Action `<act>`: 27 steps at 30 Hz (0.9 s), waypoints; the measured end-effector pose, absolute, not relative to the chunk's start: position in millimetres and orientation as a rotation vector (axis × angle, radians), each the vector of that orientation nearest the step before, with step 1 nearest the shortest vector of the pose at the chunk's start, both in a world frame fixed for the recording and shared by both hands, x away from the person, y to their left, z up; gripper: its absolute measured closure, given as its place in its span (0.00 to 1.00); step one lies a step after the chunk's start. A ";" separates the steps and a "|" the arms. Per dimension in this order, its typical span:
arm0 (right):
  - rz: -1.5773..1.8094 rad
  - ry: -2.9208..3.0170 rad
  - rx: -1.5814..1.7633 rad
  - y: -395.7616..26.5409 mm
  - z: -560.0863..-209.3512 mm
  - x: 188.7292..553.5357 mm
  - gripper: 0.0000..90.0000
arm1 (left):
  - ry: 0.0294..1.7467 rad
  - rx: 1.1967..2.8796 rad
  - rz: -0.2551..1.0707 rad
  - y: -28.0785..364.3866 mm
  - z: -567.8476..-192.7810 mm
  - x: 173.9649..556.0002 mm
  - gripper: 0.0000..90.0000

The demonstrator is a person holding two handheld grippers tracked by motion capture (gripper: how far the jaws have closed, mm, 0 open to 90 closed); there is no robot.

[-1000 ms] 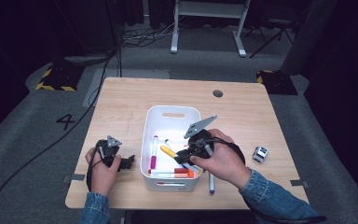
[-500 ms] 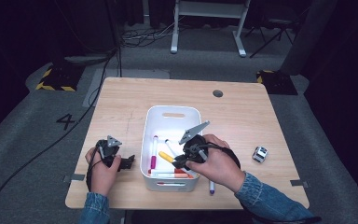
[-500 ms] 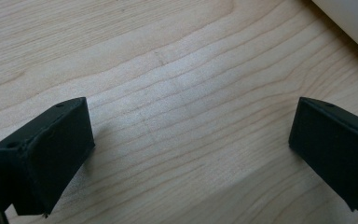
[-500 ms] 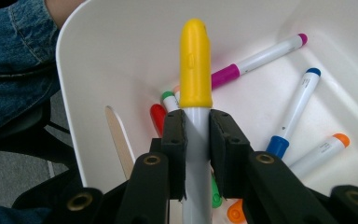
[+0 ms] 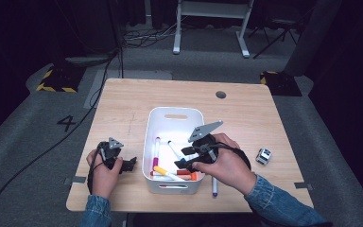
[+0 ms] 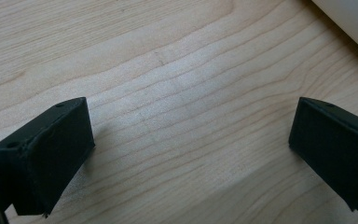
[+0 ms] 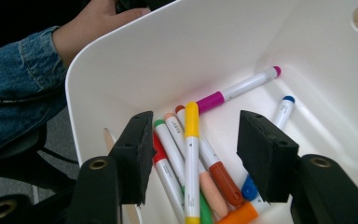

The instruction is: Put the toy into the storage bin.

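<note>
As the high view shows, my right gripper hangs over the white bin, inside its right-hand wall, w/ markers lying loose on the bin floor; one purple-tipped marker lies on the table, just outside the bin by my right wrist. My left gripper rests on the table left of the bin.

Left gripper view: jaws wide apart, nothing btwn them but bare wood; bin wall at top right.

Right gripper view: jaws have just been opening, now abt half spread, pads clear of everything. The yellow-capped marker lies directly below, btwn the jaws, atop the pile. Judged light, stiff, smooth plastic, apt to roll; best pinched mid-barrel, across its width.
</note>
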State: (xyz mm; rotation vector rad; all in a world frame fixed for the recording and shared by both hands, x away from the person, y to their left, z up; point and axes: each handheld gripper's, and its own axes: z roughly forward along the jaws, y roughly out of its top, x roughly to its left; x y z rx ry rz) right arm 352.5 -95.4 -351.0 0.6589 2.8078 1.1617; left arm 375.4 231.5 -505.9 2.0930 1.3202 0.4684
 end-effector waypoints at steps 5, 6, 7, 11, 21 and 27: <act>1.176 2.765 0.700 -109.0 -341.6 356.4 0.53 | 1.318 2.093 0.467 231.6 -505.8 375.6 0.00; 1.187 2.754 0.710 -112.7 -339.6 357.6 0.53 | 1.319 2.091 0.470 231.5 -506.0 375.6 0.00; 1.181 2.747 0.722 -115.1 -338.2 358.1 0.53 | 1.320 2.091 0.469 231.4 -506.0 375.5 0.00; 1.175 2.718 0.754 -129.9 -333.4 363.6 0.53 | 1.319 2.092 0.470 231.5 -506.0 375.6 0.00; 1.109 2.651 0.874 -163.2 -326.4 387.6 0.57 | 1.321 2.092 0.468 231.4 -505.9 375.3 0.00; 1.069 2.635 0.927 -175.0 -336.6 404.9 0.59 | 1.323 2.095 0.467 231.5 -505.6 375.0 0.00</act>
